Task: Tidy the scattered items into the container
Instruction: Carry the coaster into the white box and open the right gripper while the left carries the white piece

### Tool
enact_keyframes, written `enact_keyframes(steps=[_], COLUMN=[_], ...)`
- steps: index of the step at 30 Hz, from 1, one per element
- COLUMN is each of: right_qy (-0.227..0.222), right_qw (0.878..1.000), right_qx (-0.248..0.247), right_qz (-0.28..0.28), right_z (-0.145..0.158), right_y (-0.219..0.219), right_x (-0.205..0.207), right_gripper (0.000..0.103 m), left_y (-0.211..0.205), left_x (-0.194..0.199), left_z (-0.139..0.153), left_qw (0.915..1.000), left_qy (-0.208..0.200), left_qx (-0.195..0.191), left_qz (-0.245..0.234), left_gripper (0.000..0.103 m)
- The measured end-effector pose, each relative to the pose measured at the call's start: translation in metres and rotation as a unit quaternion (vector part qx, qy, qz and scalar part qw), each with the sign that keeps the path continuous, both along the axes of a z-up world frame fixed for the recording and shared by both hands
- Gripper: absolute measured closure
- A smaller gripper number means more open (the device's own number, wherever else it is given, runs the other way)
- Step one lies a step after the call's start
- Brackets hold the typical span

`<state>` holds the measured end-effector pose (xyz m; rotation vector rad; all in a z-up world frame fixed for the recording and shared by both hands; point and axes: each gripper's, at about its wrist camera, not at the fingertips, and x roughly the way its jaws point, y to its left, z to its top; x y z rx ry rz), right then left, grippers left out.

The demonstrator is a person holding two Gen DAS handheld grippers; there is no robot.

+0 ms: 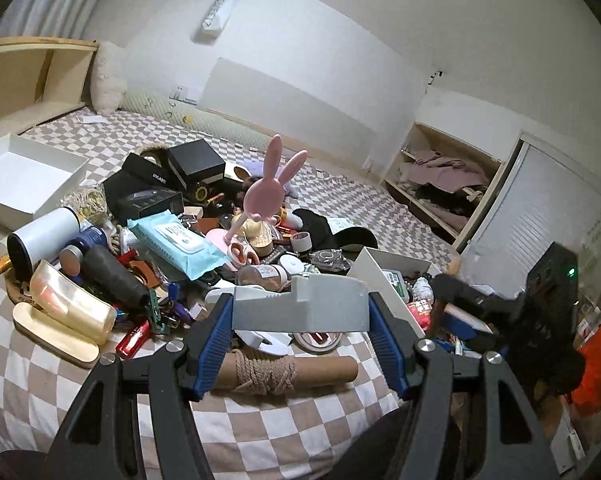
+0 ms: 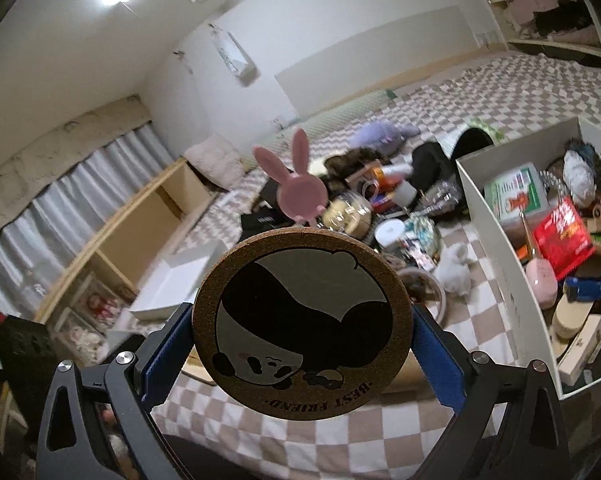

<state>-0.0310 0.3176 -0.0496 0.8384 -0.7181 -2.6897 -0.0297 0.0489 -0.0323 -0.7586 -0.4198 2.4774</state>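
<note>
My left gripper point(image 1: 300, 304) is shut on a grey plastic block point(image 1: 300, 304), held above the checkered bedspread just short of the pile of scattered items point(image 1: 172, 248). To its right stands the white container point(image 1: 384, 268), with the other gripper point(image 1: 500, 304) over it. In the right wrist view my right gripper point(image 2: 302, 320) is shut on a round cork coaster with a panda print point(image 2: 302, 320), raised in front of the camera. The white container point(image 2: 500, 248) lies to the right, holding several items such as a red packet point(image 2: 562, 236) and a green box point(image 2: 516, 196).
A pink bunny-eared mirror point(image 1: 260, 196) stands upright in the pile. A cardboard tube wrapped in rope point(image 1: 276, 370) lies under the left gripper. An open white box lid point(image 1: 24, 176) sits far left. Wooden shelves point(image 1: 440, 184) and a white wall lie beyond.
</note>
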Motion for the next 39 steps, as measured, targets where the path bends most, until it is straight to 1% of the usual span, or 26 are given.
enact_keyframes(steps=[5,9,14,19,25,29,34,39], right_qy=[0.013,0.029,0.048,0.048,0.02,-0.01,-0.057,-0.1], right_qw=[1.0,0.999,0.993,0.985,0.977,0.972,0.97,0.967], right_qx=[-0.015,0.02,0.057,0.079,0.094,0.103,0.104,0.127], right_qz=[0.001,-0.039,-0.096,-0.145,-0.192,-0.211,-0.21,-0.198], right_z=[0.021,0.042,0.07,0.08,0.071,0.057,0.036,0.013], right_y=[0.018,0.045,0.093,0.137,0.182,0.207,0.229,0.238], right_x=[0.009,0.021,0.04,0.053,0.055,0.045,0.024,0.01], right_gripper=[0.002,0.002,0.002,0.002,0.002,0.002,0.002,0.002], left_y=[0.003,0.009,0.023,0.043,0.068,0.087,0.111,0.138], left_x=[0.008,0.011,0.013,0.014,0.013,0.011,0.008,0.007], left_z=[0.005,0.009,0.02,0.031,0.04,0.048,0.058,0.067], left_qw=[1.0,0.9999,0.9994,0.9982,0.9964,0.995,0.9924,0.9887], left_qy=[0.003,0.009,0.023,0.037,0.043,0.051,0.06,0.066], left_qx=[-0.001,-0.001,-0.003,0.003,0.012,0.012,0.01,0.011], left_qz=[-0.004,-0.01,-0.025,-0.047,-0.072,-0.085,-0.107,-0.134], left_gripper=[0.038,0.038,0.038,0.038,0.038,0.038,0.038,0.038])
